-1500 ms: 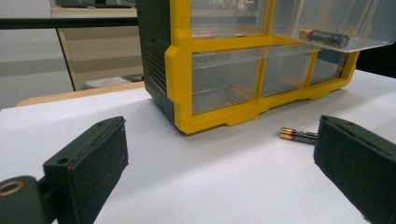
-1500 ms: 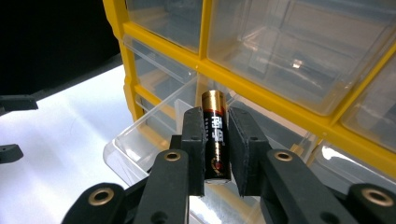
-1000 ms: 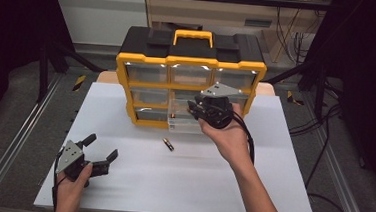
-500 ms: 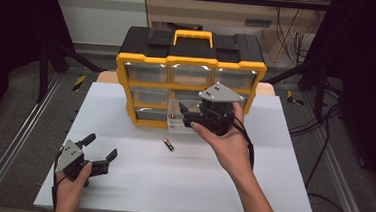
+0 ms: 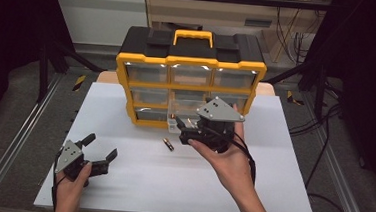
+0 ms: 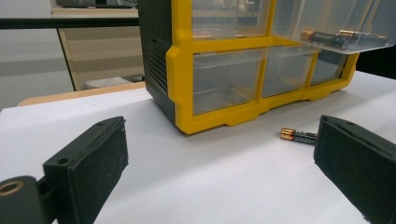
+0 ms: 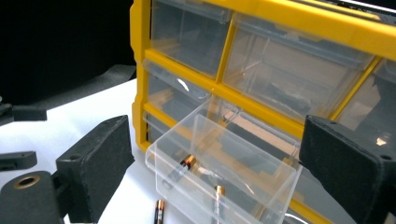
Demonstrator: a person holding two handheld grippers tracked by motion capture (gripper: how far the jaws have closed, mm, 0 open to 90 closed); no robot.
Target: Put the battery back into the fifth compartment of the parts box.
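High view: we see the right gripper held just in front of the pulled-out clear drawer of the yellow organizer, its jaws spread and empty. The left gripper rests near the front left of the white table, also released, well apart from the work. One loose battery lies on the table just in front of the organizer, near the right gripper.

In the right gripper view, the drawer hangs out of the middle row, and we count two batteries inside it.

We judge the likely step to be collecting the loose battery and placing it in the open drawer. Hazards from here:

1. The battery is round and lies flat. A closure across its short axis may roll it away instead of seizing it.
2. The drawer projects without support. A jaw striking its front wall could push it in, tilt it, or spill its contents.
3. The organizer is light plastic. A push on the drawer may shift the whole unit backward.
4. A release above the drawer rim may bounce the battery out.
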